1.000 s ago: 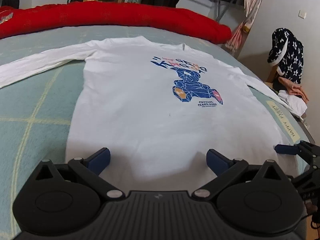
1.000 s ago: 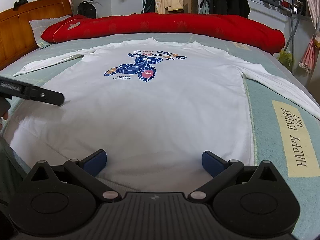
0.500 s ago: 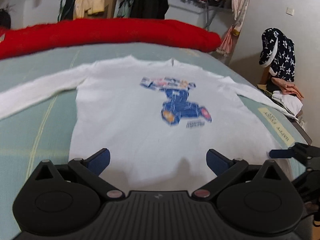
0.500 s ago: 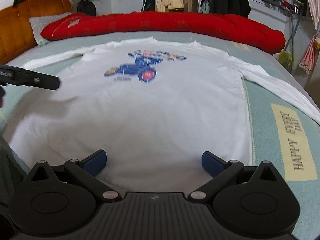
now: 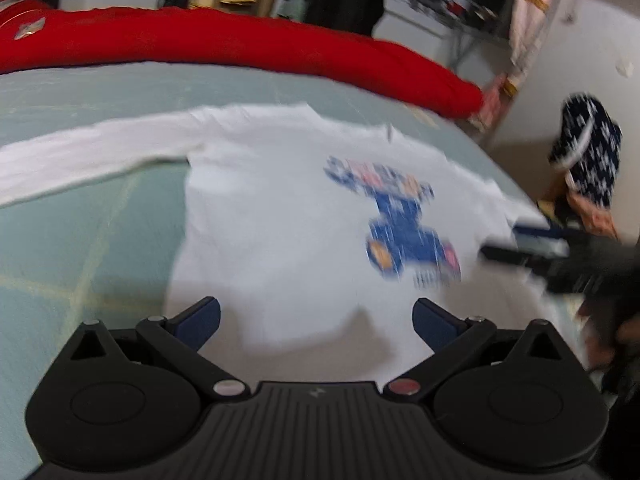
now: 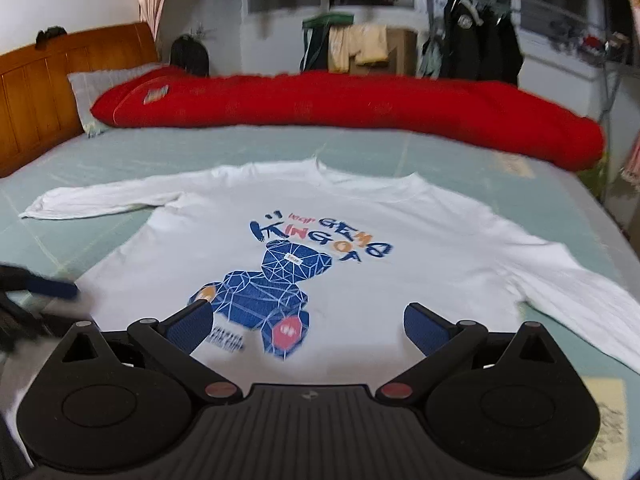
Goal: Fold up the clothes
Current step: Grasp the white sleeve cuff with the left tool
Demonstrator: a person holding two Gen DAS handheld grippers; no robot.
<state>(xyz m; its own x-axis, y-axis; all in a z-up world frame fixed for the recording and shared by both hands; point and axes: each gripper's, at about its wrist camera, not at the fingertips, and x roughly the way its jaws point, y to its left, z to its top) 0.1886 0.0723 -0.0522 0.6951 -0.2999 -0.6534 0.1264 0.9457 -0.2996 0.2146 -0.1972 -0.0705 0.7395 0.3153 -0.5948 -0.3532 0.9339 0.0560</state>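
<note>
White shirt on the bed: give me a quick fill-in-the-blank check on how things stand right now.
1. The white shirt lies spread out with its bear print facing ____.
2. The rolled quilt beyond the collar is ____ in colour.
3. Both the right tool and the left tool have their fingers ____, gripping nothing.
4. The headboard is made of ____.

Missing words: up; red; open; wood

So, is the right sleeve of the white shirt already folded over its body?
No, in the right wrist view the right sleeve lies stretched out to the side on the bed, not over the white shirt.
</note>
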